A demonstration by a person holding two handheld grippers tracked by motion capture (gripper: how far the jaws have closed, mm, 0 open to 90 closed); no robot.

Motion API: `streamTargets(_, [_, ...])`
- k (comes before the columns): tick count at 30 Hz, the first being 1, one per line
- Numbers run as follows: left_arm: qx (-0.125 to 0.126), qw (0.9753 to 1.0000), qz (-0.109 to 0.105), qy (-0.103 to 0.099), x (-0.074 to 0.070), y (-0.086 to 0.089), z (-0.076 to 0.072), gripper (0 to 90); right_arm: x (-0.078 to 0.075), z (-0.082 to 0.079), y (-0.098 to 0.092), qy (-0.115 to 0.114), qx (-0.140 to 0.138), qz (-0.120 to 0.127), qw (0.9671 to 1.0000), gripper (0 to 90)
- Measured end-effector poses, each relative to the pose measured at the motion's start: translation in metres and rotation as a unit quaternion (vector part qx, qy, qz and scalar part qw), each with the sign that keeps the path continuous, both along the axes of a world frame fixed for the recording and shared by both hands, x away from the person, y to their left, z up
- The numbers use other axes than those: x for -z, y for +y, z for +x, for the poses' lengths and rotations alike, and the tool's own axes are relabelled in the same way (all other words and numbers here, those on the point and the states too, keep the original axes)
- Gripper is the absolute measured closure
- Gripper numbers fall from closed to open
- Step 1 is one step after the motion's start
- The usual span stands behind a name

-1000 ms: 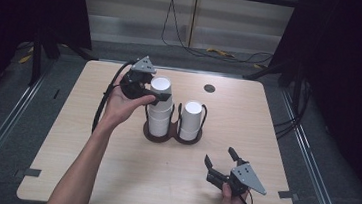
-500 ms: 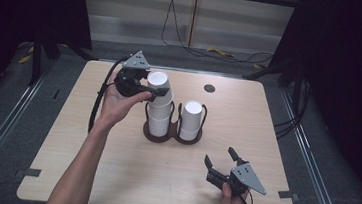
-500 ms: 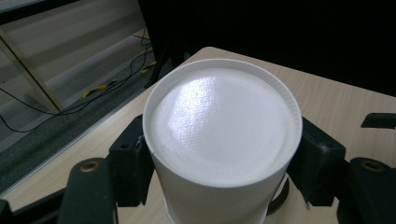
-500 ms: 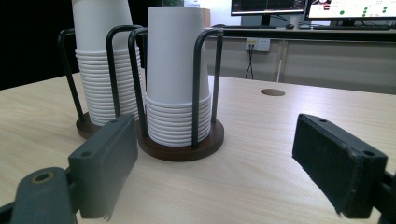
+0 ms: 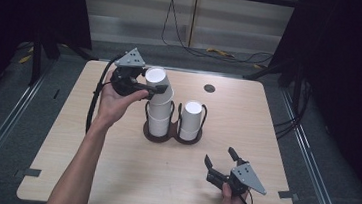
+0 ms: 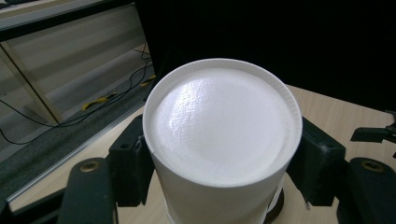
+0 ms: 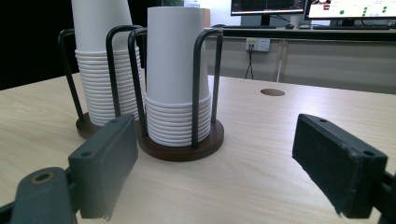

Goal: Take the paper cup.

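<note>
I am looking down on the wooden table point(image 5: 111, 175), where a dark two-ring cup holder point(image 5: 173, 136) is standing near the middle, slightly toward the far edge. Its left ring is carrying the taller stack of white paper cups point(image 5: 159, 117), its right ring the shorter stack point(image 5: 190, 120). I am holding the left gripper point(image 5: 156, 87) over the left stack, and its jaws are clamped on the top cup point(image 5: 157, 82), one pad pressing each side just below the upturned base. That cup is tilting toward the far-left corner, its lower part staying nested in the stack. My right gripper point(image 5: 219, 162) is hovering near the table's near-right edge, its jaws spread wide around nothing, pointing at the holder from well apart.
</note>
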State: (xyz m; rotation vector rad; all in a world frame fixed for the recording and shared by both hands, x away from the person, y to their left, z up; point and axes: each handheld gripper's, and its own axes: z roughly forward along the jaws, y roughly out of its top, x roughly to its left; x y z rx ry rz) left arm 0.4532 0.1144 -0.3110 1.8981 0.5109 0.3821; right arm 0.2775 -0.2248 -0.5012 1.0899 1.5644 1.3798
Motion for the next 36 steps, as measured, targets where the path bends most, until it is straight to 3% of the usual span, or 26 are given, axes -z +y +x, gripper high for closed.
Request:
streamTargets(3, [0.001,1.0000,-0.001,-0.003,-0.001,0.001,-0.003,32.4,0.000,0.000,0.000,-0.002,0.000,-0.001,1.0000,14.2])
streamTargets(8, [0.003,0.9997,-0.025,-0.007,-0.003,0.006,-0.008,32.4,0.000,0.000,0.000,-0.001,0.000,0.000,1.0000,14.2])
streamTargets(14, [0.004,0.9993,-0.032,-0.016,-0.005,0.008,-0.014,32.5,0.000,0.000,0.000,0.000,0.000,0.000,1.0000,14.2])
streamTargets(21, [0.021,0.9984,-0.051,-0.016,0.000,0.005,-0.025,32.5,0.000,0.000,0.001,0.000,-0.001,-0.001,1.0000,14.2])
streamTargets(28, [0.033,0.9976,-0.057,-0.021,-0.001,0.004,-0.035,32.5,0.000,0.000,0.000,-0.001,0.000,0.000,1.0000,14.2])
streamTargets(36, [0.048,0.9970,-0.055,-0.025,0.011,0.000,-0.049,32.4,0.000,0.000,0.000,0.000,0.000,-0.002,1.0000,14.1])
